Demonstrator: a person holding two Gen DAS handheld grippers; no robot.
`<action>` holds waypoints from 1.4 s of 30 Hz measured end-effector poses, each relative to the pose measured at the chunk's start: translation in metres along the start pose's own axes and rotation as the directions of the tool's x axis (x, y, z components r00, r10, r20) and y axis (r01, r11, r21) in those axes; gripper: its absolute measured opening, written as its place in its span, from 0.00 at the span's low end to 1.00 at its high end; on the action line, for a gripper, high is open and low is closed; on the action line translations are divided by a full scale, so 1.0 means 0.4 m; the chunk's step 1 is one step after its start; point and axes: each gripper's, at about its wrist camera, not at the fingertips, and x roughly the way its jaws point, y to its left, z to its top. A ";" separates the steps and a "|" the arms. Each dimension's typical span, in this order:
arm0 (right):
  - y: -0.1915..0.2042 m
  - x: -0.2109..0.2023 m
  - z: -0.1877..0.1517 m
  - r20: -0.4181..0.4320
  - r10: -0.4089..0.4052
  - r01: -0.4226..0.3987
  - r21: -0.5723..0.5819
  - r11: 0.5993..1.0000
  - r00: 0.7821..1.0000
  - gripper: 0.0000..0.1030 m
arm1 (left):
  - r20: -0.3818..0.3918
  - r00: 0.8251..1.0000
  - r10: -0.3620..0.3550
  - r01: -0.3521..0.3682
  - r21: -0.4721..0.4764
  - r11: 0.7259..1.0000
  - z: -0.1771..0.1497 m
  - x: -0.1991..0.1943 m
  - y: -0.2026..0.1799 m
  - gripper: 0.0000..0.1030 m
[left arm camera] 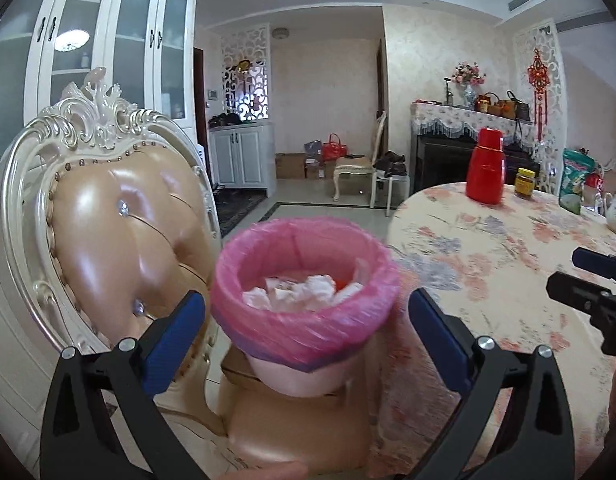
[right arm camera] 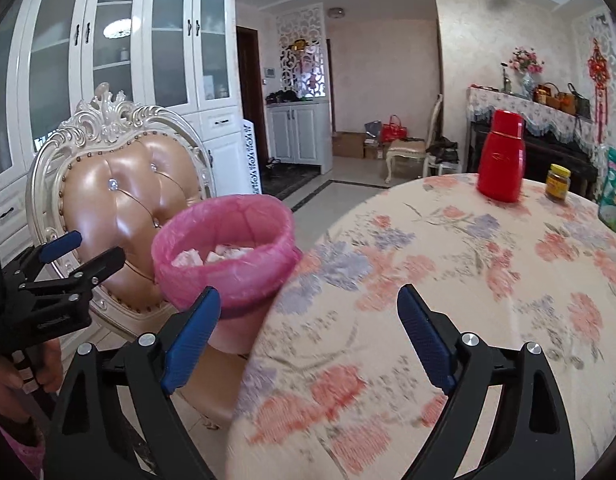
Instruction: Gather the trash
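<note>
Pink-lined bin (left arm camera: 304, 300) sits between left gripper's (left arm camera: 306, 334) spread fingers (left arm camera: 174, 340), untouched

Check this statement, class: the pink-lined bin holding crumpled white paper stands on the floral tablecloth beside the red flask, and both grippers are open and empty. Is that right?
One detail is wrong. The pink-lined bin stands on the chair seat beside the table, not on the tablecloth; the left wrist view shows it. The red flask is on the table, and the left gripper and right gripper are open and empty.
</note>
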 end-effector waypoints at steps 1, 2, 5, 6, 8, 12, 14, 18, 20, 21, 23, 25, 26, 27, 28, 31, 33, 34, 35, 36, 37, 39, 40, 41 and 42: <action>-0.004 -0.007 -0.005 0.002 -0.006 0.006 -0.003 1.000 1.000 0.82 | -0.002 1.000 -0.009 0.009 0.000 1.000 -0.002 -0.004 -0.005 0.96; -0.005 -0.017 -0.011 0.004 -0.012 0.012 -0.005 1.000 1.000 0.82 | -0.007 1.000 -0.018 0.018 -0.002 1.000 -0.004 -0.008 -0.012 0.96; -0.005 -0.037 -0.026 0.008 -0.021 0.022 -0.011 1.000 1.000 0.82 | -0.018 0.999 -0.031 0.031 -0.012 0.999 -0.008 -0.018 -0.027 0.96; -0.003 -0.042 -0.029 0.009 -0.025 0.026 -0.015 1.000 1.000 0.82 | -0.017 0.999 -0.033 0.033 -0.011 0.999 -0.008 -0.019 -0.026 0.96; -0.002 -0.049 -0.032 0.011 -0.024 0.024 -0.019 1.000 1.000 0.82 | -0.015 1.000 -0.022 0.022 -0.004 1.000 -0.007 -0.026 -0.034 0.96; 0.017 -0.067 -0.032 0.028 -0.023 0.024 -0.044 0.999 0.999 0.82 | 0.000 1.000 0.007 -0.007 0.006 1.000 0.001 -0.040 -0.030 0.96; 0.025 -0.072 -0.031 0.037 -0.012 0.014 -0.050 0.999 0.999 0.82 | 0.011 1.000 0.014 -0.014 0.005 1.000 0.006 -0.050 -0.025 0.96; 0.041 -0.074 -0.030 0.036 -0.002 0.004 -0.058 0.998 0.999 0.82 | 0.017 1.000 0.022 -0.022 -0.004 1.000 0.007 -0.064 -0.009 0.96; 0.050 -0.073 -0.030 0.033 -0.002 0.004 -0.064 0.998 0.999 0.82 | 0.014 1.000 0.021 -0.021 -0.006 1.000 0.007 -0.066 -0.004 0.96; 0.052 -0.073 -0.029 0.033 -0.001 0.003 -0.064 0.998 0.999 0.82 | 0.013 1.000 0.019 -0.019 -0.007 1.000 0.005 -0.069 -0.001 0.96; 0.057 -0.074 -0.026 0.036 0.001 0.001 -0.062 0.998 0.999 0.82 | 0.014 1.000 0.018 -0.018 -0.007 1.000 0.006 -0.074 0.001 0.96; 0.061 -0.074 -0.024 0.039 0.000 0.002 -0.066 0.998 0.999 0.82 | 0.016 1.000 0.021 -0.021 -0.001 1.000 0.005 -0.077 0.004 0.96; 0.063 -0.074 -0.023 0.040 0.000 0.003 -0.069 0.998 0.999 0.82 | 0.017 1.000 0.022 -0.022 0.002 1.000 0.004 -0.079 0.005 0.96; 0.065 -0.074 -0.023 0.040 0.001 0.002 -0.069 0.998 0.999 0.82 | 0.018 1.000 0.024 -0.024 0.003 1.000 0.003 -0.081 0.008 0.96; 0.067 -0.073 -0.024 0.039 0.001 0.002 -0.069 0.998 0.999 0.82 | 0.019 1.000 0.024 -0.024 0.001 1.000 0.002 -0.082 0.009 0.96; 0.070 -0.069 -0.028 0.034 0.002 0.001 -0.068 0.998 0.999 0.82 | 0.018 1.000 0.024 -0.024 -0.003 1.000 0.000 -0.083 0.014 0.96; 0.072 -0.067 -0.029 0.033 0.000 0.002 -0.067 0.998 0.999 0.82 | 0.019 0.999 0.025 -0.025 -0.003 1.000 -0.002 -0.084 0.016 0.96; 0.072 -0.067 -0.029 0.033 0.002 0.000 -0.066 0.998 0.999 0.82 | 0.019 0.999 0.026 -0.026 -0.003 1.000 -0.002 -0.085 0.016 0.96; 0.073 -0.066 -0.030 0.032 0.003 -0.001 -0.065 0.998 0.999 0.82 | 0.019 0.999 0.026 -0.026 -0.003 1.000 -0.003 -0.085 0.017 0.96; 0.073 -0.066 -0.031 0.033 0.003 0.000 -0.065 0.998 0.999 0.82 | 0.018 1.000 0.025 -0.025 -0.003 1.000 -0.003 -0.086 0.017 0.96; 0.072 -0.065 -0.031 0.033 0.004 -0.001 -0.065 0.998 0.999 0.82 | 0.017 1.000 0.024 -0.024 -0.004 1.000 -0.002 -0.086 0.017 0.96; 0.074 -0.064 -0.032 0.031 0.005 -0.003 -0.065 0.998 0.999 0.82 | 0.017 1.000 0.025 -0.025 -0.006 1.000 -0.004 -0.087 0.019 0.96; 0.074 -0.063 -0.033 0.031 0.003 -0.001 -0.065 0.998 1.000 0.82 | 0.017 1.000 0.026 -0.026 -0.004 1.000 -0.003 -0.086 0.018 0.96; 0.074 -0.062 -0.035 0.030 0.002 0.000 -0.064 0.998 1.000 0.82 | 0.016 1.000 0.027 -0.027 -0.003 1.000 -0.003 -0.086 0.017 0.96; 0.075 -0.059 -0.033 0.030 0.002 0.000 -0.062 0.998 1.000 0.82 | 0.017 1.000 0.027 -0.027 -0.002 1.000 -0.003 -0.086 0.018 0.96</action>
